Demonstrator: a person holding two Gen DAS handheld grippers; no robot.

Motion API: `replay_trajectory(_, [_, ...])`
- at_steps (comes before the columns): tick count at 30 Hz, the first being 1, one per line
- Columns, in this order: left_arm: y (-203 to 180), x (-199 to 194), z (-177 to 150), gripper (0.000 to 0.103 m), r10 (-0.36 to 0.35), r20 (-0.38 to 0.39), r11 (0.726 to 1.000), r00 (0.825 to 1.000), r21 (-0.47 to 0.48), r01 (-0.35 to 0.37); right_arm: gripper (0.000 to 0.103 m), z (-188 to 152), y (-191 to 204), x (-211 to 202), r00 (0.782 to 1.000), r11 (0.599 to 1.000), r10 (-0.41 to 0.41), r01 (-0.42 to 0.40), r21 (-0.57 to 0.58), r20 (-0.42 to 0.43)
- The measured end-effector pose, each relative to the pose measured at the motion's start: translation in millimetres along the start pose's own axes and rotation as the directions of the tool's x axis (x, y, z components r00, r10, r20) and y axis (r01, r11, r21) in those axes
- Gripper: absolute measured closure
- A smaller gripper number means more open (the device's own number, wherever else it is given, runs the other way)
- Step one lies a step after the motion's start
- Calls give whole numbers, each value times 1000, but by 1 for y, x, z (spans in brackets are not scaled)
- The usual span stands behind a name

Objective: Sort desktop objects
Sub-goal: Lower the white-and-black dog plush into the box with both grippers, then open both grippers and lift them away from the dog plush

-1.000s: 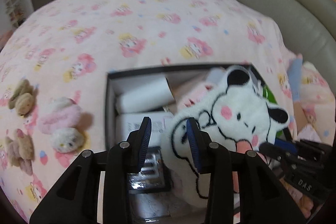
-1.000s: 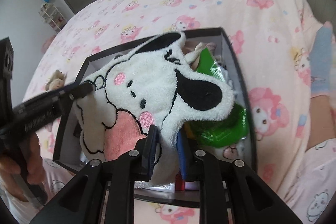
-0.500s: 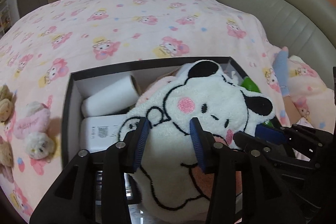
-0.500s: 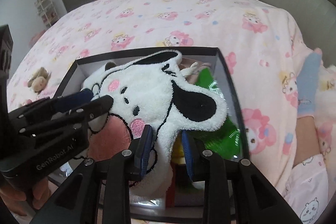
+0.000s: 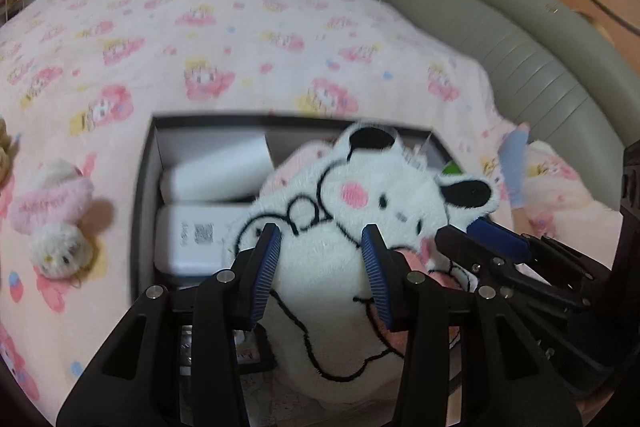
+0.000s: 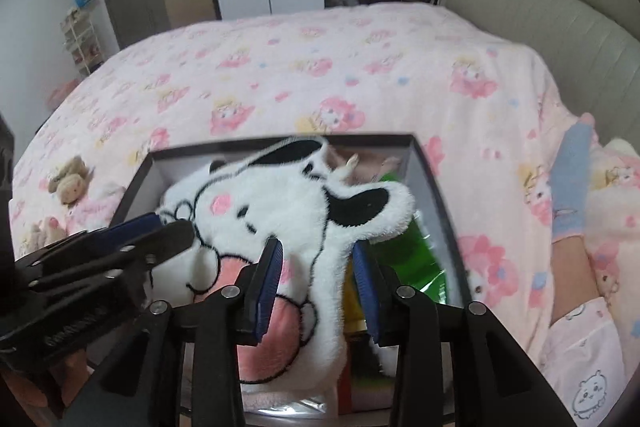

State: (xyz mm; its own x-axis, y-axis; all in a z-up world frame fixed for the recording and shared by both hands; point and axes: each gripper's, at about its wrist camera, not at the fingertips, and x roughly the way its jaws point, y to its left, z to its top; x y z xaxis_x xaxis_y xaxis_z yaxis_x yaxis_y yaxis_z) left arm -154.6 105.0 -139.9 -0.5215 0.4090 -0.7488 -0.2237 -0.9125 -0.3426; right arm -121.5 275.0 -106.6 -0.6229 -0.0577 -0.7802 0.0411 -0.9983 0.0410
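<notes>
A white plush dog-face cloth [image 5: 360,211] with black ears and pink cheeks lies over a dark open box [image 5: 144,187] on the pink bed. My left gripper [image 5: 320,255] has its blue pads on either side of the plush's left part and grips it. My right gripper [image 6: 316,263] is shut on the plush [image 6: 288,203] below its black ear. Each gripper shows in the other's view, the right one in the left wrist view [image 5: 480,243], the left one in the right wrist view [image 6: 152,231]. The box [image 6: 432,179] holds a white roll [image 5: 216,167], a white carton [image 5: 192,235] and a green packet [image 6: 404,251].
A pink and white plush toy [image 5: 56,219] lies on the patterned bedspread [image 5: 240,67] left of the box. Small brown plush toys [image 6: 68,179] lie further left. A grey padded headboard [image 5: 520,59] runs along the right. A leg with a blue sock [image 6: 568,179] rests to the right.
Both grippers have lifted and tilted up, so the views show more of the room. The plush has bunched between them and risen a little over the box. The left jaws now press on the plush.
</notes>
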Motion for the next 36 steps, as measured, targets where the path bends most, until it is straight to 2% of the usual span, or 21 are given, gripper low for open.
replay_trajectory(3, [-2,5,-5,60,21,-15,1000,1000,7,-20,68,-8,-4,17,998,999,27,-26,20,-63])
replay_trajectory(8, [3,9,-6,56,13,-20,1000,1000,-20,-13,64,-11,-17,20,995,995,63,-58,77,-74])
replay_trajectory(12, [4,-3,-3,60,-10,-9,999,1000,-40,10,64,-8,-22,19,992,988,98,-87,123,-79])
replay_trajectory(16, [-10,-51,4,58,-45,76,999,996,-19,46,64,-2,-23,-13,995,989,99,-96,109,-21])
replay_trajectory(19, [-24,-87,3,56,-40,106,999,994,11,39,62,0,-24,-47,997,991,73,-74,112,12])
replay_trajectory(20, [-29,-96,2,56,-35,118,999,992,25,33,58,-1,-23,-59,997,990,73,-76,116,28])
replay_trajectory(22, [-37,-111,-3,47,-24,135,999,991,50,17,51,-2,-19,-84,995,990,72,-80,119,69])
replay_trajectory(24, [-42,-122,-8,45,-19,145,998,989,58,10,46,-4,-14,-101,994,991,61,-71,115,94])
replay_trajectory(31, [-44,-148,-25,44,4,171,998,985,61,-15,45,-14,8,-135,988,993,18,-35,114,153])
replay_trajectory(36, [-33,-164,-32,44,24,172,997,985,64,-35,45,-21,23,-144,987,992,28,-47,118,159])
